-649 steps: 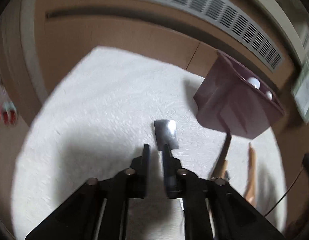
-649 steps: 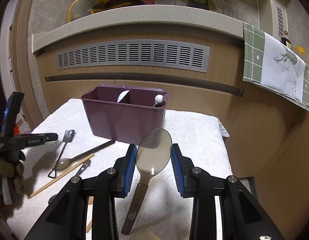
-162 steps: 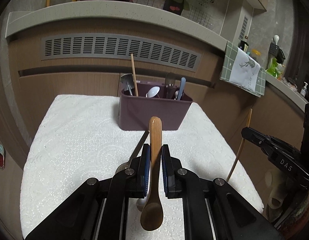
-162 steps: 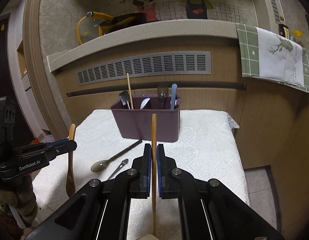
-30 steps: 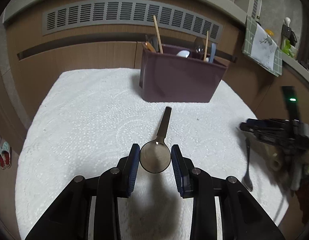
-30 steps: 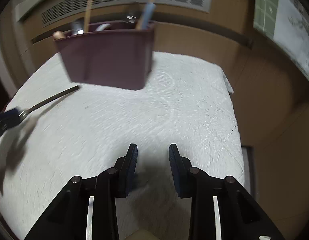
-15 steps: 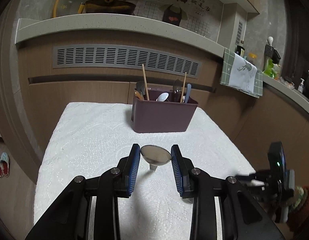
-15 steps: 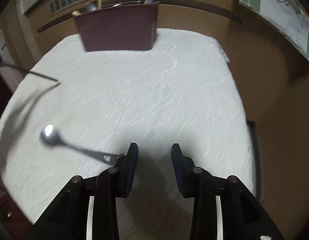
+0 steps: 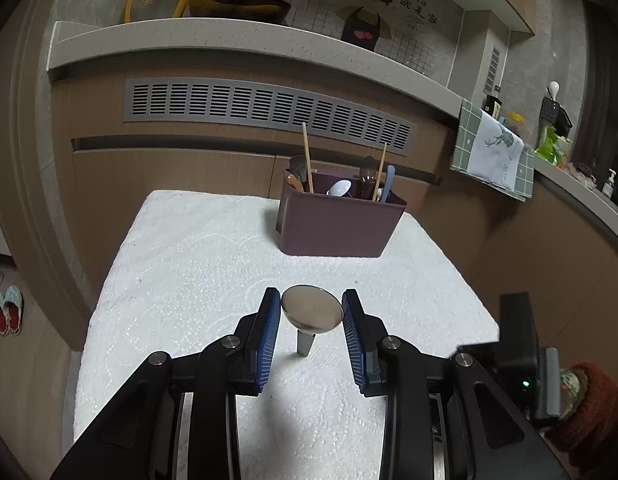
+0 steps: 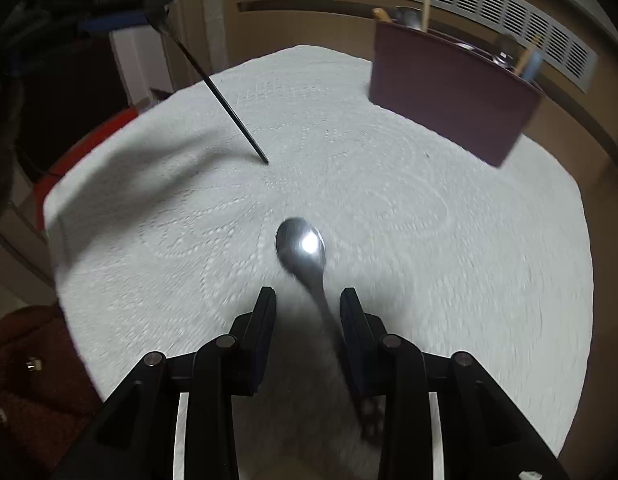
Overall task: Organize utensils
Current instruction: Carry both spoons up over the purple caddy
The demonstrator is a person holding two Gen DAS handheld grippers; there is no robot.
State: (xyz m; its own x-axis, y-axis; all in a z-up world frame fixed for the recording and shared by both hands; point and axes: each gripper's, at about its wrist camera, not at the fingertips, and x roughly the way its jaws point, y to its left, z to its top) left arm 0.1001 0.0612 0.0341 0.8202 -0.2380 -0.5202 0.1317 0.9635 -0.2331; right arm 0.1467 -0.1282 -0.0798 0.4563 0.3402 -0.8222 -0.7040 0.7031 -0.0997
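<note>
— Fingers on the left gripper (image 9: 312, 316)?
— Clamped on a metal spoon's (image 9: 312, 311) bowl, handle hanging over the white-covered table (image 9: 197, 256).
— And the right gripper (image 10: 308, 312)?
— Its fingers are closing, not gripping; a second spoon (image 10: 303, 249) lies on the table, handle between them. The purple utensil holder (image 9: 337, 224) stands at the back.

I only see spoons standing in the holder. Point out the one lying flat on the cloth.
The small metal spoon between the right gripper jaws; the left gripper holds the large one aloft.
</note>
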